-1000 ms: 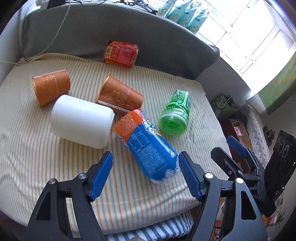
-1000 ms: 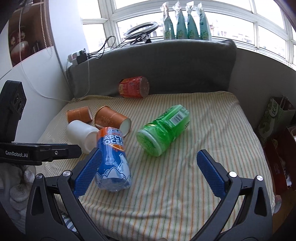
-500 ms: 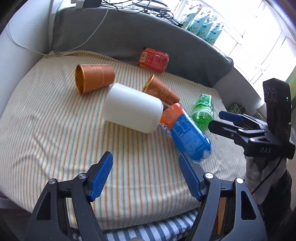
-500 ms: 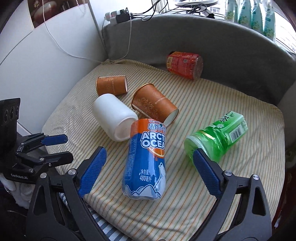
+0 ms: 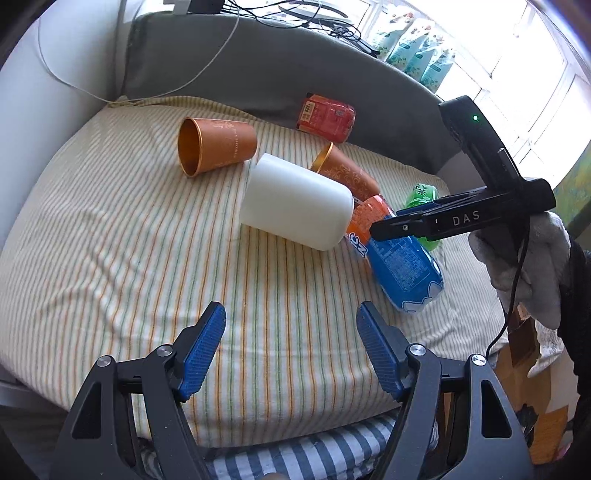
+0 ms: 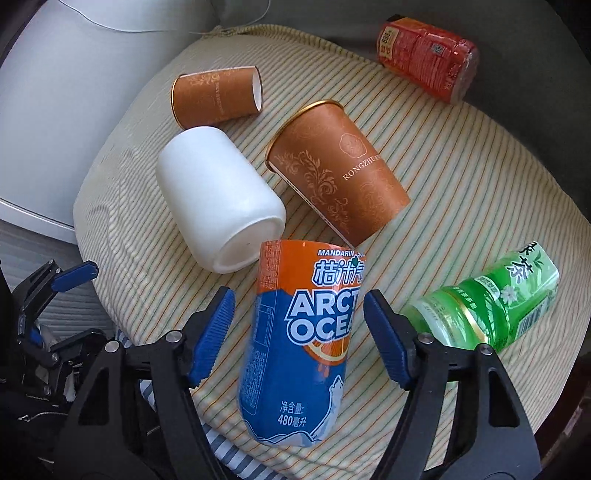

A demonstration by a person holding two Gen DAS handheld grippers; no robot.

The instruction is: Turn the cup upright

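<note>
A big striped cushion (image 5: 110, 258) lies on a bed. A grey padded backrest (image 5: 258, 74) stands behind it. Bright light comes in through the windows (image 5: 535, 74). A white wall (image 5: 55, 92) is on one side, with a thin white cable (image 5: 74, 85) hanging down it.

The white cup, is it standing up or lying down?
Lying down: the white cup rests on its side on the striped cushion.

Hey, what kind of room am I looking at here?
Probably a home living room or bedroom: a striped cream cushion against a grey padded backrest, under a bright window, with charger cables on the sill.
</note>
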